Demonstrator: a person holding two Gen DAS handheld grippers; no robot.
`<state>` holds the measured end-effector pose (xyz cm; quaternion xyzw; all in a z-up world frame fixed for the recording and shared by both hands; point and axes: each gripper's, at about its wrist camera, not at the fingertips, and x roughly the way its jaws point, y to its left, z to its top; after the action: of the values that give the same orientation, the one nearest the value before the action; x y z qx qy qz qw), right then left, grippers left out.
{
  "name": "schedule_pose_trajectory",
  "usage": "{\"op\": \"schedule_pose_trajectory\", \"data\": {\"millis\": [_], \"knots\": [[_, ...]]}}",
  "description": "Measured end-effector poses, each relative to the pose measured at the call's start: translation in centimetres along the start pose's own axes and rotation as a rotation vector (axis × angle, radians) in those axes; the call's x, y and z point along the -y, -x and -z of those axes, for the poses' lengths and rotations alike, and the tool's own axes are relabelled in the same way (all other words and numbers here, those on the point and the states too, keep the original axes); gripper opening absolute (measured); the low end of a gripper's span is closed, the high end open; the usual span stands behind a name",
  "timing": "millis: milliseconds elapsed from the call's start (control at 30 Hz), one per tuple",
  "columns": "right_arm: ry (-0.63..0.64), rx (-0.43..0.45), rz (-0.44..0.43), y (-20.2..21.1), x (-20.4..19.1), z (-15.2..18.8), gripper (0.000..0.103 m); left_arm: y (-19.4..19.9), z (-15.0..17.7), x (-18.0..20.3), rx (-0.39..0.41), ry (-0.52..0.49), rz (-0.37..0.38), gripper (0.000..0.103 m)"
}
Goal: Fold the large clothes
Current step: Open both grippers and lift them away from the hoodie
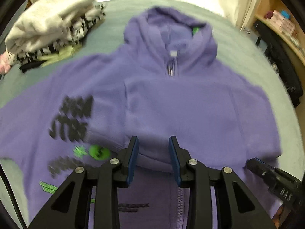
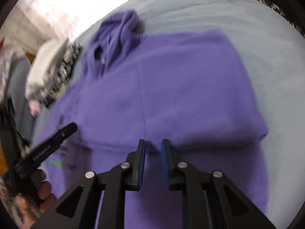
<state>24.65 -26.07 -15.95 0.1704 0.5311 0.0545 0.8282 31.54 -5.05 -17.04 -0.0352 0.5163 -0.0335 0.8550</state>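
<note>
Purple hoodie (image 1: 171,105) spread on the bed (image 2: 247,28).
Both grippers, left (image 1: 153,152) and right (image 2: 153,152), hover slightly apart, empty; a shallow pinch could drag layers askew.

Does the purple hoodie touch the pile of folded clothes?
Apart. In the left wrist view, a strip of bare bed cover lies between the purple hoodie and the pile of folded clothes.

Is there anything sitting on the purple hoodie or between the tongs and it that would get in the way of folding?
Nothing visible does. The purple fleece zip hoodie lies spread on the pale blue bed cover, bare on top. The stack of folded white and striped clothes sits off beside it. Both the left tongs and right tongs hang directly over the fabric.
</note>
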Motion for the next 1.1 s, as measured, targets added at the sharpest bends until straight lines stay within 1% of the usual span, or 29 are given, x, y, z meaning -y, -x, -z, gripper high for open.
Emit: {"op": "schedule_pose_trajectory", "data": {"millis": [33, 100, 133, 167, 200, 233, 333, 400, 433, 467, 533, 667, 767, 833, 933, 1000, 1067, 1100], "knots": [[0.012, 0.001, 0.002, -0.2, 0.1, 0.3, 0.016, -0.6, 0.3, 0.1, -0.003, -0.019, -0.008, 0.032], [0.035, 0.015, -0.016, 0.1, 1.2, 0.5, 0.011, -0.6, 0.6, 0.4, 0.024, -0.07, -0.006, 0.032], [0.039, 0.011, -0.014, 0.3, 1.9, 0.4, 0.001, -0.6, 0.7, 0.3, 0.024, -0.089, 0.003, 0.032], [0.031, 0.005, 0.018, 0.7, 3.2, 0.3, 0.0, -0.5, 0.7, 0.1, 0.023, -0.092, 0.02, 0.032], [0.012, 0.008, 0.049, 0.9, 4.4, 0.1, 0.0, -0.5, 0.6, -0.1, 0.017, -0.084, 0.039, 0.032], [-0.03, 0.018, 0.033, 1.5, 6.4, -0.1, 0.0, -0.4, 0.5, -0.5, 0.011, -0.073, 0.057, 0.032], [-0.134, 0.033, 0.056, 3.2, 10.2, -0.3, 0.0, -0.1, 0.5, -1.0, 0.005, -0.05, 0.081, 0.032], [-0.198, 0.048, -0.005, 5.0, 11.8, 0.1, 0.001, 0.5, 0.7, -1.0, 0.008, -0.05, 0.074, 0.032], [-0.208, 0.057, -0.002, 5.7, 11.9, 0.5, 0.004, 1.0, 1.1, -0.8, 0.004, -0.054, 0.061, 0.033], [-0.202, 0.073, 0.025, 6.7, 11.7, 1.2, 0.004, 1.4, 1.5, -0.6, 0.001, -0.062, 0.036, 0.037], [-0.188, 0.085, 0.048, 7.7, 10.9, 2.2, 0.004, 2.5, 2.7, -0.2, 0.002, -0.09, -0.013, 0.045], [-0.201, 0.077, -0.023, 9.0, 9.6, 5.6, 0.005, 5.8, 6.1, 0.8, 0.029, -0.15, -0.036, 0.045], [-0.18, 0.079, -0.061, 10.0, 7.2, 7.8, 0.005, 8.6, 8.8, 0.9, 0.043, -0.16, -0.048, 0.045], [-0.154, 0.085, -0.07, 10.6, 5.1, 9.1, 0.005, 10.4, 10.2, 0.6, 0.051, -0.154, -0.047, 0.046], [-0.128, 0.082, -0.107, 11.5, 2.7, 10.2, 0.005, 13.5, 12.2, -0.4, 0.066, -0.123, -0.038, 0.046], [-0.091, 0.087, -0.119, 12.6, 0.8, 11.0, 0.005, 15.9, 13.2, -1.3, 0.091, -0.092, -0.032, 0.05], [-0.028, 0.102, -0.121, 13.9, -1.4, 11.8, 0.005, 18.0, 14.1, -2.2, 0.122, -0.069, -0.036, 0.06], [0.007, 0.11, -0.117, 14.6, -2.6, 12.3, 0.005, 19.0, 14.6, -2.6, 0.141, -0.065, -0.045, 0.061]]}}
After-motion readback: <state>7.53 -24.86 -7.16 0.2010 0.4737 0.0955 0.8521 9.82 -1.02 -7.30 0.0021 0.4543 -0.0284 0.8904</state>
